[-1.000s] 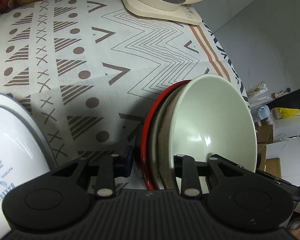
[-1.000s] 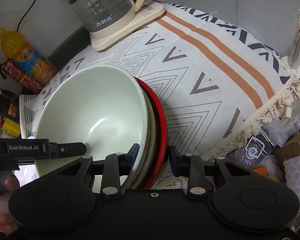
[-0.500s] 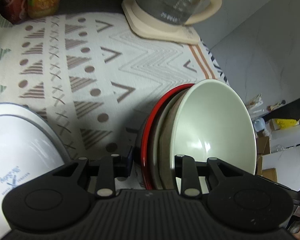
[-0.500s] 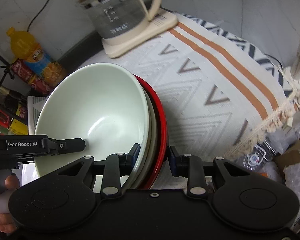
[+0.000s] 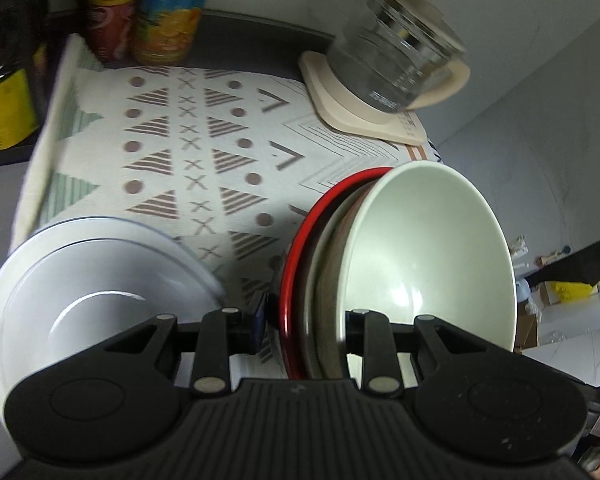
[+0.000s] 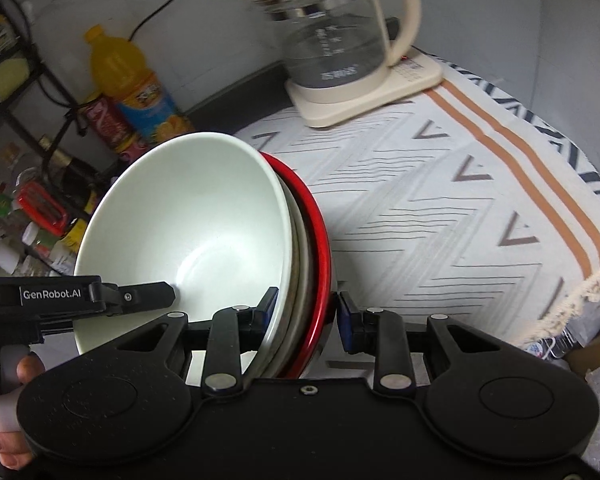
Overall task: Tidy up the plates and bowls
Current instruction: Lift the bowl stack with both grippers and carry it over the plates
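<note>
Left wrist view: stack (image 5: 380, 280) of red plate, tan dish, green bowl, on edge, off the cloth (white plate (image 5: 100, 300) left). Both grippers, left (image 5: 304, 316) and right (image 6: 306, 308), clamp its near rim.

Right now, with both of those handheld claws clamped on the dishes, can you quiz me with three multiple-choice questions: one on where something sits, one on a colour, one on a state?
1. Where does the glass kettle stand?
A. On its cream base at the far end of the patterned tablecloth
B. Inside the green bowl
C. On the floor

2. What colour is the outermost dish behind the pale green bowl?
A. Blue
B. Red
C. Yellow

3. How is the stack held?
A. Lying flat, untouched
B. Tipped on edge, with both grippers on it
C. Upside down on the kettle

Answers: 1 A, the kettle rests on its base on the cloth. 2 B, the red plate rims the stack. 3 B, the left gripper and right gripper each straddle the rims.
</note>
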The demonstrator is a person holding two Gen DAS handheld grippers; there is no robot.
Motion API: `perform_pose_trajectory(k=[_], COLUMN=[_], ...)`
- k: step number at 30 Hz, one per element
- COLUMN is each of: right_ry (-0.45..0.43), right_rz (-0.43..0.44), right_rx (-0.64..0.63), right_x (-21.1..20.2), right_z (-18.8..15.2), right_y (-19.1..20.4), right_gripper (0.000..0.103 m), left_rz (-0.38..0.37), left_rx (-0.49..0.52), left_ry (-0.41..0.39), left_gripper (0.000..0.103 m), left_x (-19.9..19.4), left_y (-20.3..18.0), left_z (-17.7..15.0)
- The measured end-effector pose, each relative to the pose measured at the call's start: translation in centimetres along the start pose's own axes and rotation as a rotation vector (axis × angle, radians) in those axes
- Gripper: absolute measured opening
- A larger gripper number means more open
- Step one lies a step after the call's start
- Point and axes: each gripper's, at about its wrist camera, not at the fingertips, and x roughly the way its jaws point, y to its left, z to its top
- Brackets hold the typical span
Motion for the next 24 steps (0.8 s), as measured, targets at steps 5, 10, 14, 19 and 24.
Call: perform_pose_trajectory(k=[5, 10, 14, 19, 24], right_ry=[-0.001, 0.004, 0.011, 0.023, 0.045], right_rz=[0.01, 0.011, 0.016, 0.022, 0.031], right_rx=[-0.033, -0.075, -0.103, -0.139, -0.155], right_x=[0.1, -0.2, -0.1, 0.1, 0.3], right_z=[-0.7, -1.7, -2.4, -3.6, -5.0], right_y=[2.5, 4.8, 6.5, 8.6, 10.2], right_gripper=[0.03, 0.03, 0.03, 0.03, 0.03], left_rz=[0.009, 0.015, 0.006, 0.006, 0.018], left_rx=[-0.031, -0.046, -0.071, -0.107, -0.136], left_ry=[-0.021, -0.031, -0.047, -0.063, -0.067], left_gripper=[0.028, 0.028, 0.028, 0.028, 0.028], left_x=[-2.0, -3.5, -4.9, -6.3, -7.6], left_y=[2.2, 4.3, 5.9, 8.0, 10.0], left_z=[-0.5, -1.2, -2.0, -3.3, -4.5])
